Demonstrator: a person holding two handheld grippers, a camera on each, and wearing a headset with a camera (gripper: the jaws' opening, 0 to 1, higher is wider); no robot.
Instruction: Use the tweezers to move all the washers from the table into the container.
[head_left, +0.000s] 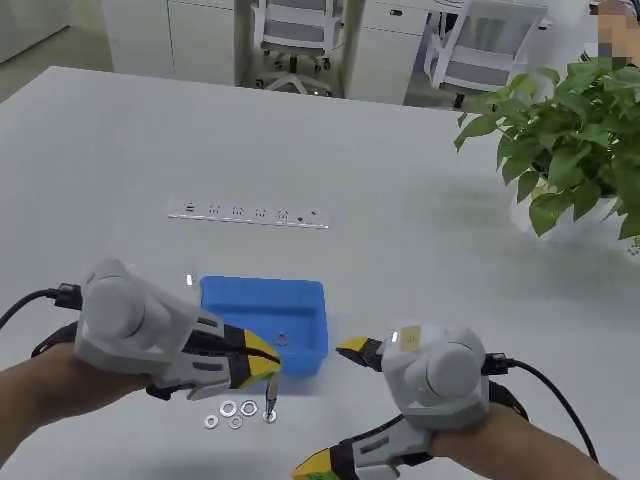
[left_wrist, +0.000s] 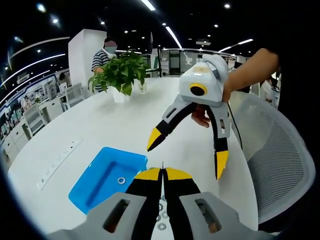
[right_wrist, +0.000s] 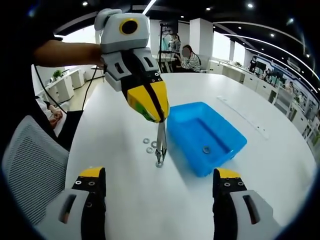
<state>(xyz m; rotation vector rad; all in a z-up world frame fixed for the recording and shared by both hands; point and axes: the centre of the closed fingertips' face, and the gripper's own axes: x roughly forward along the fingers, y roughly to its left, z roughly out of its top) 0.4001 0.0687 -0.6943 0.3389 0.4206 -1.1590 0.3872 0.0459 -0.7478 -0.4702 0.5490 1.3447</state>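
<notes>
My left gripper (head_left: 264, 366) is shut on thin metal tweezers (head_left: 269, 398), which point down at the table. Their tips rest at one washer (right_wrist: 159, 163) of several small steel washers (head_left: 238, 411) lying just in front of the blue container (head_left: 258, 303). One washer (head_left: 281, 339) lies inside the container. My right gripper (head_left: 335, 408) hovers open to the right of the washers, holding nothing. In the right gripper view the left gripper (right_wrist: 149, 106) hangs over the washers, with the container (right_wrist: 190, 125) to its right.
A white power strip (head_left: 248, 214) lies beyond the container. A potted green plant (head_left: 575, 140) stands at the table's right. Office chairs (head_left: 295, 30) line the far edge, and a mesh chair (left_wrist: 282, 165) is close behind the near edge.
</notes>
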